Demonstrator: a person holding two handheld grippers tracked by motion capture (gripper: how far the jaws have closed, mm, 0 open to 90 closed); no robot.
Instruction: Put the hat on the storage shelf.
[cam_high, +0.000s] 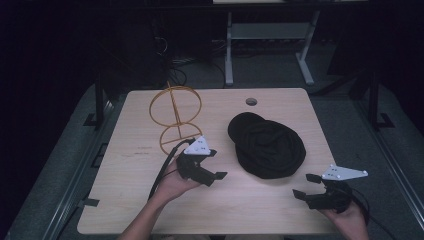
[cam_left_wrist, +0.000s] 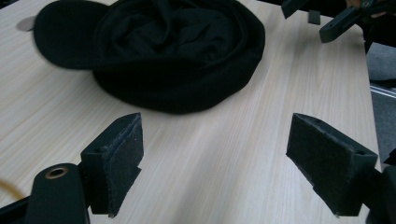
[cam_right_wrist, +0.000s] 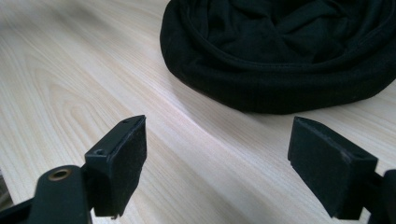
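Right, both tools are empty & spread wide: your left gripper has its jaws fully apart w/ nothing between them, and your right gripper is the same, bare wood showing between the pads in each gripper view.

The black cap lies crown-down on the table, right of centre, between the two grippers & a bit farther from you. Its flat brim sticks out at the far-left side, toward the small round hole in the tabletop.

Handling, as I judge it: soft fabric, light, floppy. It'll sag & fold when lifted, won't slip much on the felt-like pads, nothing to break. The rolled band along the rim looks like the best bite, since it's thicker there & stands clear of the wood. Brim prob. stiffer, so that's your 2nd option if you want it to keep shape.

Room: open wood on both sides of the cap & in front of it, so either tool can come in low. Watch the gold wire stand just behind your left gripper; it looks light & easy to tip. The right table edge is near your right hand.
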